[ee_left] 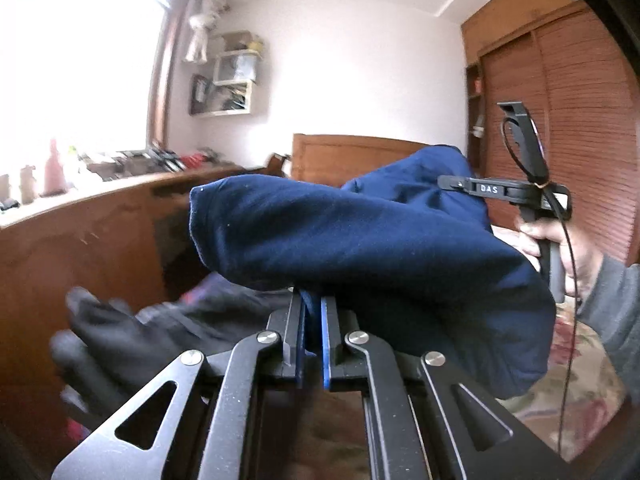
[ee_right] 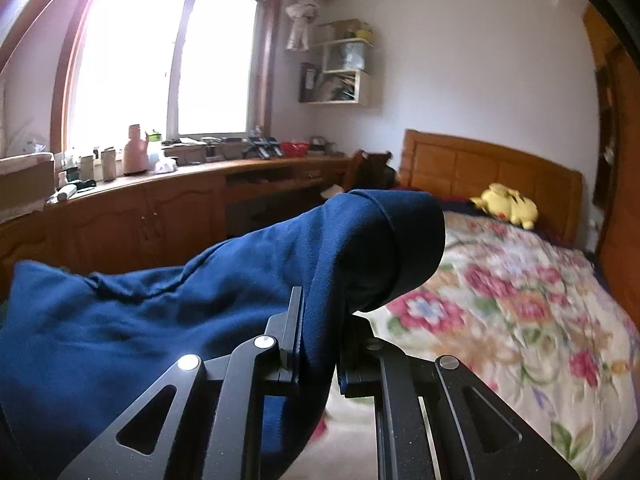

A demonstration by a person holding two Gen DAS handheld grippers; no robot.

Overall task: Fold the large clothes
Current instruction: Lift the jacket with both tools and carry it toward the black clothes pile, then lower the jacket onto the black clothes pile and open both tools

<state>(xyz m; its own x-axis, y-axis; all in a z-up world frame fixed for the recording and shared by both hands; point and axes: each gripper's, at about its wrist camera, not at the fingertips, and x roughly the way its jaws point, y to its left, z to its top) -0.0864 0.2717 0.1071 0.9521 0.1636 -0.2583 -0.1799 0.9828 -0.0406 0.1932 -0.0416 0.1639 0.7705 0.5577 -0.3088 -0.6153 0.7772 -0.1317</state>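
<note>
A large navy blue garment hangs in the air between my two grippers, above the bed. My left gripper is shut on a fold of it, with the cloth pinched between the blue pads. In the right wrist view my right gripper is shut on the same navy garment. A rounded sleeve end stands up past the fingers. The left wrist view also shows the right gripper from the side, held by a hand in a grey sleeve.
A bed with a floral quilt and a wooden headboard lies below. A yellow plush toy rests near the headboard. Dark clothes lie at lower left. A long wooden counter runs under the window, and a wardrobe stands at right.
</note>
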